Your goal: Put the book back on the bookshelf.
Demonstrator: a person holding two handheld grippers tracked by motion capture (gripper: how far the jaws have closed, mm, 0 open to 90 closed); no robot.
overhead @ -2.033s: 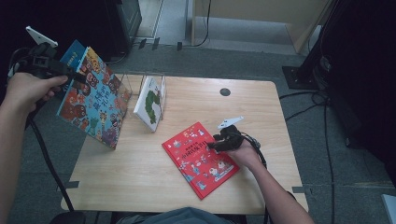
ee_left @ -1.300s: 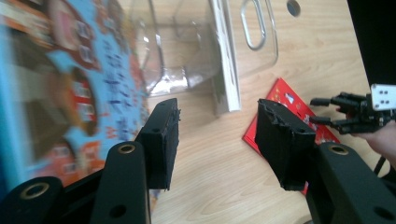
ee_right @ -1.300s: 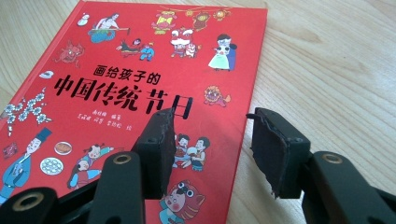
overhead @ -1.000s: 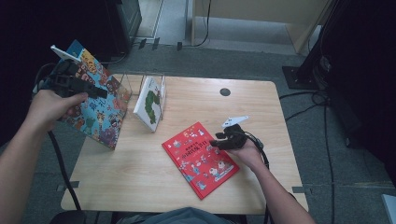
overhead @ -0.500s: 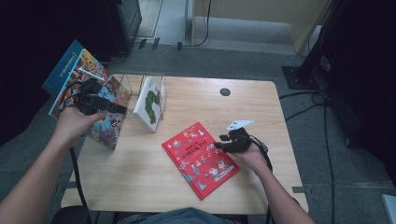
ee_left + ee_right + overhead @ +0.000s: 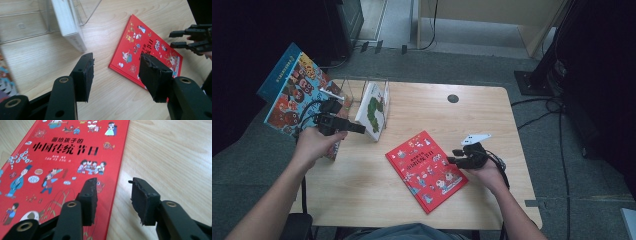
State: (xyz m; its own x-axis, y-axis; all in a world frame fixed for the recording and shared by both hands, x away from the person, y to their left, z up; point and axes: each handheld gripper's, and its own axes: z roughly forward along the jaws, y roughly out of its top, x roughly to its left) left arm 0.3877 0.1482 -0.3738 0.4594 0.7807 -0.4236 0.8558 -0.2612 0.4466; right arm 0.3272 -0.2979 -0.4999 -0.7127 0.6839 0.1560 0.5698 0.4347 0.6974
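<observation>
One stiff red book (image 6: 426,170), flat on the tabletop (image 6: 362,195).
Right tool (image 6: 454,156), empty, jaws just closing, straddles its three-o'clock edge; thin, likely slippery cover, so pinch there.

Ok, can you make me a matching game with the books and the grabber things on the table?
Things:
1. red book
2. white book
3. colourful book
4. right gripper

Places or states:
A. leaning at the table's left edge
B. lying flat on the table
C. jaws open at the red book's right edge
D. standing in the clear rack

Pairs: 1-B, 2-D, 3-A, 4-C
</observation>
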